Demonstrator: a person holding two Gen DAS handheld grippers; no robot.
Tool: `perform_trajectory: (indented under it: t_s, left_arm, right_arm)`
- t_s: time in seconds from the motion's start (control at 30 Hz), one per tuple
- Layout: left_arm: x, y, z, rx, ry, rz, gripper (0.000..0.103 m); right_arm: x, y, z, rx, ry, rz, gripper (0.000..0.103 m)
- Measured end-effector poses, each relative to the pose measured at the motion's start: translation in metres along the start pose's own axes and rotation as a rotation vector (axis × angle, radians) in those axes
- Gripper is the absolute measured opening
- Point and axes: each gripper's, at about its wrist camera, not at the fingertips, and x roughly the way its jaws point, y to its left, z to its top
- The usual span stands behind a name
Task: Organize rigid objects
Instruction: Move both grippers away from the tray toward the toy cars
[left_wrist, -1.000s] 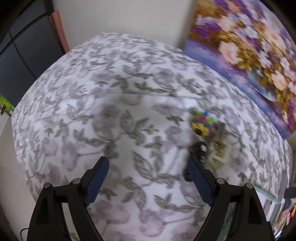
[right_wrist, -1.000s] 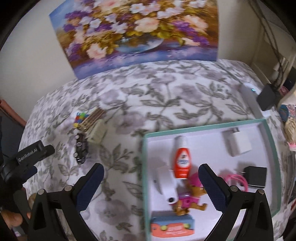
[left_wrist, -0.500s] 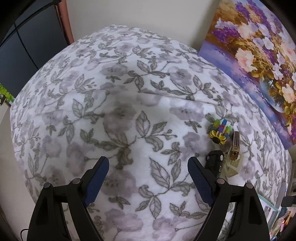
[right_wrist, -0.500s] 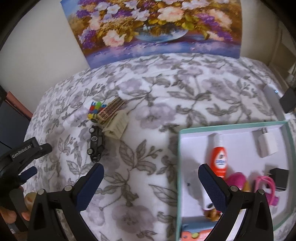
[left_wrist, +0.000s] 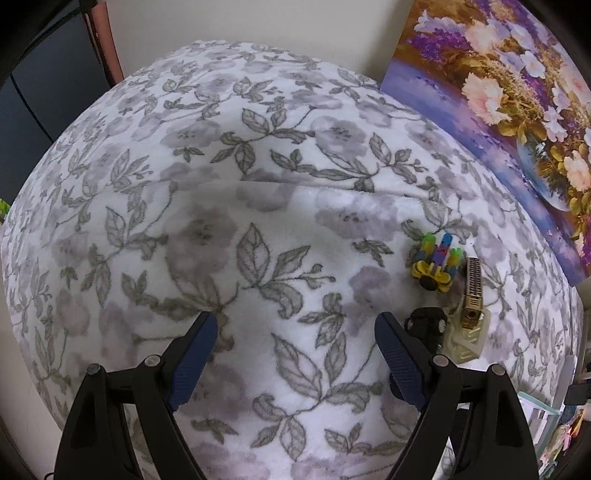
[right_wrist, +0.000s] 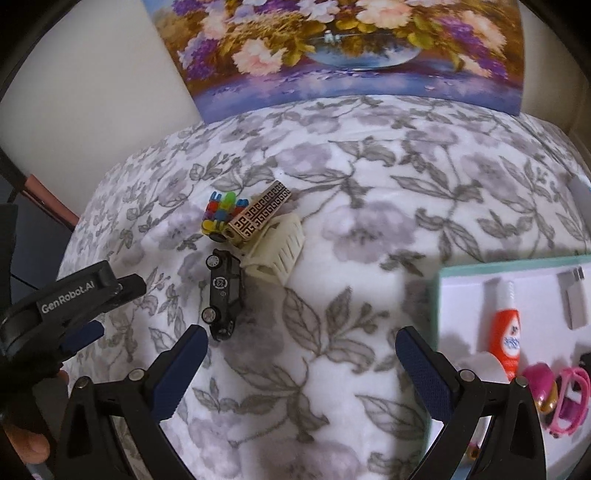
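Four small objects lie bunched on the flowered blanket (right_wrist: 369, 229): a black toy car (right_wrist: 223, 293), a cream slatted plastic piece (right_wrist: 280, 251), a gold patterned box (right_wrist: 258, 214) and a toy of coloured bricks (right_wrist: 221, 212). My right gripper (right_wrist: 301, 343) stands open above the blanket, with the car just beyond its left finger. My left gripper (left_wrist: 295, 326) is open too, with nothing between its fingers. To its right lie the car (left_wrist: 424, 325), the gold box (left_wrist: 472, 291) and the brick toy (left_wrist: 437, 260). The left tool (right_wrist: 74, 295) shows at the left edge of the right wrist view.
A white tray with a teal rim (right_wrist: 458, 264) at the right holds an orange-and-white bottle (right_wrist: 505, 332), a white charger (right_wrist: 574, 304), a pink toy (right_wrist: 565, 395) and other items. A flower painting (right_wrist: 343, 48) leans against the wall behind. A hand (right_wrist: 26, 443) grips the left tool.
Both views have slid left across the blanket and come lower. The cluster of small objects is now larger and closer in each view, and most of the tray has left the right wrist view.
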Motion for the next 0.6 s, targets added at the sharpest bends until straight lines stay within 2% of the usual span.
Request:
perform_trajectory:
  t_s: [0.47,0.6]
  left_arm:
    - [0.028,0.022,0.014,-0.049,0.031,0.042,0.087]
    - [0.03,0.03,0.013,-0.072,0.031,0.058,0.087]
  right_arm:
    - [0.036,0.031,0.017,-0.051,0.0,-0.002,0.103]
    - [0.042,0.039,0.018,-0.067,-0.005,0.013,0.091]
